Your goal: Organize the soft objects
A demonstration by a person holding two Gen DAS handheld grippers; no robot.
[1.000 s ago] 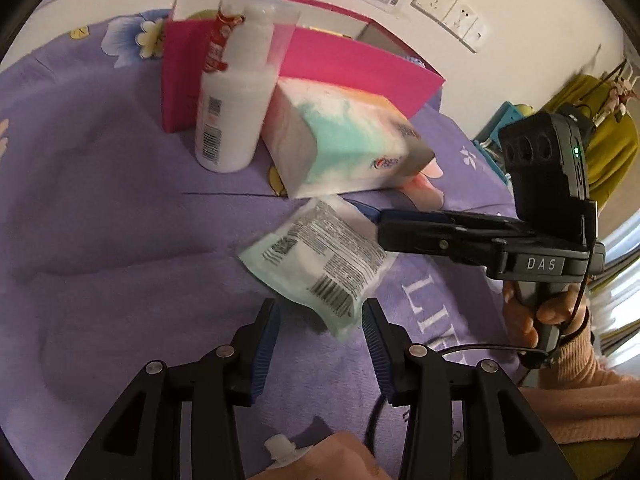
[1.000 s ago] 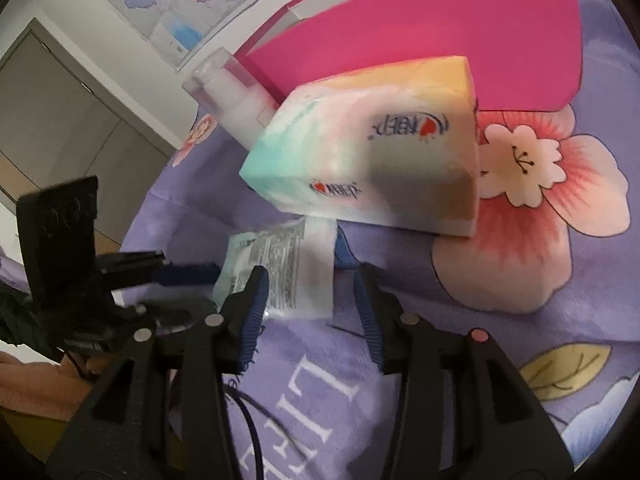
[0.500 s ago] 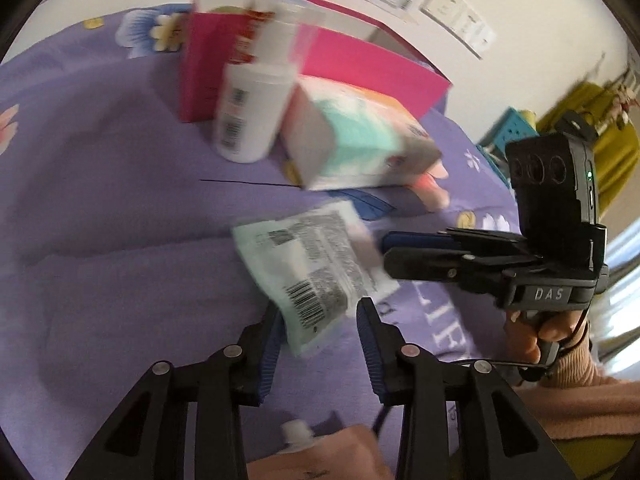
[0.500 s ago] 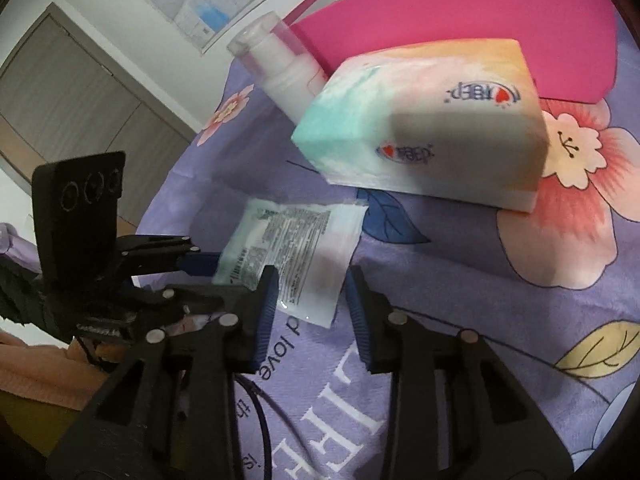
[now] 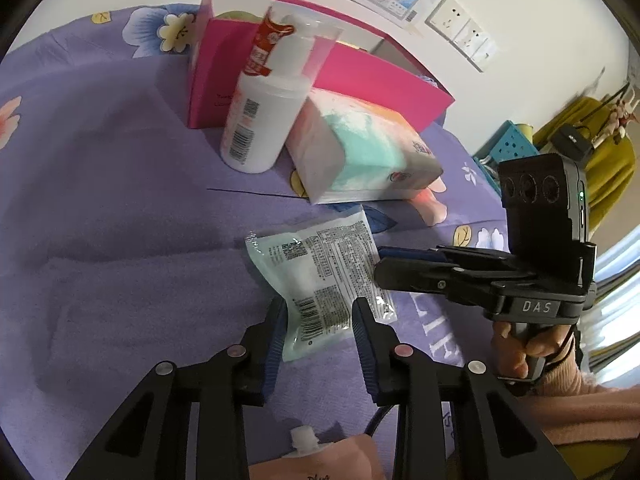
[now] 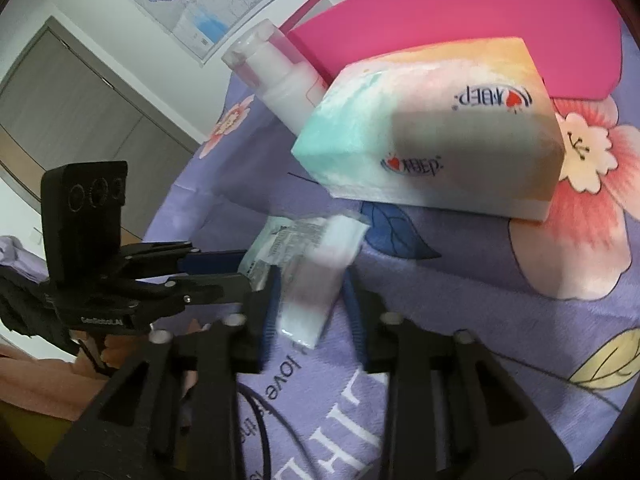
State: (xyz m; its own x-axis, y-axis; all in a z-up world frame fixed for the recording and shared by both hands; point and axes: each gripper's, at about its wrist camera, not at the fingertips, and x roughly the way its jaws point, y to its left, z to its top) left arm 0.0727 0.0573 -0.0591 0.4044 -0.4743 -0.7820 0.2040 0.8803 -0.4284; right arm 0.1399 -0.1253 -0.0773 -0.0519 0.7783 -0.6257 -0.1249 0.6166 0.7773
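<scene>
From the left wrist view, the left hand-held gripper (image 5: 320, 320) has its blue-padded fingers parted around the near end of a pale green wet-wipe packet (image 5: 320, 276), which lies printed side up on the purple flowered cloth (image 5: 120, 220); the pads sit close against the packet's pinched waist, though I cannot tell whether they press it. The right hand-held gripper (image 5: 384, 266) comes in from the right, its fingers edge-on and stacked, with their tips at the packet's right edge. Beyond the packet rests a soft tissue pack (image 5: 360, 156) in mint, white and peach, lying on the cloth, with a white pump bottle (image 5: 264, 120) upright just to its left and a pink box (image 5: 360, 80) behind both. A spouted pink pouch (image 5: 316, 456) shows at the bottom edge. From the right wrist view, the right hand-held gripper (image 6: 310, 296) stands partly open with the packet (image 6: 316, 272) between its fingers, the packet blurred and tilted; contact with the pads is unclear. The left hand-held gripper (image 6: 236, 268) reaches in from the left, its tips at the packet's far corner. The tissue pack (image 6: 432, 136) sits just beyond, and the pink box (image 6: 480, 28) lies behind it.
</scene>
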